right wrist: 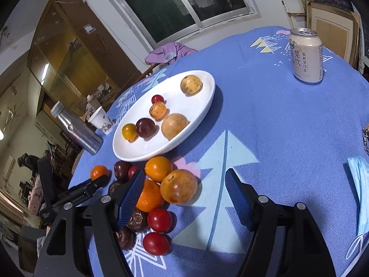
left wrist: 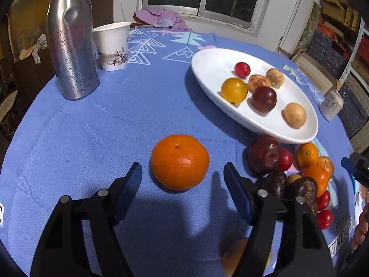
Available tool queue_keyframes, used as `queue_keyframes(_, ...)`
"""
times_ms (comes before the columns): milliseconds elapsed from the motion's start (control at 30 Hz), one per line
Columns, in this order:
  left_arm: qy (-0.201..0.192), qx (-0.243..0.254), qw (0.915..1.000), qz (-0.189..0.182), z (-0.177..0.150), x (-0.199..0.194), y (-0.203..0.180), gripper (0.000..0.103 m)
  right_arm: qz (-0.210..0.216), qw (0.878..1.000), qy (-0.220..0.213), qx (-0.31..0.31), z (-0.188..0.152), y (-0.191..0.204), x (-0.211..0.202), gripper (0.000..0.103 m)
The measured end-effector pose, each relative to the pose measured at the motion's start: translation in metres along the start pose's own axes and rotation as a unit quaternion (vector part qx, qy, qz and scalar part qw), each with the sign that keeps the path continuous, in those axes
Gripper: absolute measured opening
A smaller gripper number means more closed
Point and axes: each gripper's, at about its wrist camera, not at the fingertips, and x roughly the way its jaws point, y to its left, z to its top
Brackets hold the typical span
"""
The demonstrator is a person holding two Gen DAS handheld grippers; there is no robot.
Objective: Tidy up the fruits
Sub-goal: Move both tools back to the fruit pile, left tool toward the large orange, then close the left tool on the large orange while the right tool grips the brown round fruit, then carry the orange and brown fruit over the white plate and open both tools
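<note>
A white oval plate [left wrist: 214, 62] [right wrist: 200, 115] holds several fruits: a yellow one [left wrist: 233, 90], a dark plum [left wrist: 263, 98], a small red one [left wrist: 242, 69] and tan ones. An orange mandarin [left wrist: 179, 161] lies alone on the blue cloth, just ahead of my open, empty left gripper [left wrist: 183, 175]. A pile of loose fruit [left wrist: 297, 168] [right wrist: 159, 189] lies in front of the plate. My right gripper [right wrist: 184, 184] is open and empty over the pile's right side, around a tan-orange fruit [right wrist: 178, 185].
A steel bottle [left wrist: 71, 41] and a paper cup [left wrist: 113, 46] stand at the far left. A drink can [right wrist: 305, 55] stands at the far right. A blue face mask [right wrist: 359, 191] lies near the table's right edge. A purple cloth [left wrist: 161, 18] hangs on a chair behind the table.
</note>
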Motion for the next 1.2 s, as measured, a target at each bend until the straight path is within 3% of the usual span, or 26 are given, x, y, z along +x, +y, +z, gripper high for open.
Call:
queue_keyframes(167, 0.001, -0.013, 0.9999, 0.005, 0.000, 0.002, 0.008, 0.071, -0.006, 1.000, 0.016, -0.014, -0.004, 0.005, 0.012, 0.072)
queue_keyframes(400, -0.003, -0.012, 0.9999, 0.008, -0.001, 0.002, 0.008, 0.070, 0.009, 0.998, 0.052, -0.015, -0.011, 0.009, 0.031, 0.049)
queue_keyframes(700, -0.009, -0.012, 0.9999, -0.002, 0.000, 0.002, 0.009, 0.054, 0.046, 0.996, 0.068, 0.045, -0.010, -0.007, 0.044, 0.046)
queue_keyframes(733, -0.009, -0.010, 0.9999, -0.008, 0.000, 0.002, 0.008, 0.048, 0.043, 0.996, 0.066, 0.042, -0.011, -0.006, 0.044, 0.044)
queue_keyframes(1033, -0.012, -0.042, 0.9981, -0.043, -0.002, -0.007, 0.018, 0.046, 0.031, 0.999, 0.030, 0.017, -0.008, 0.001, 0.034, 0.043)
queue_keyframes(1200, -0.069, -0.044, 0.9959, -0.037, 0.009, -0.044, 0.012, 0.046, 0.027, 0.999, -0.035, 0.013, 0.006, 0.001, -0.001, 0.043)
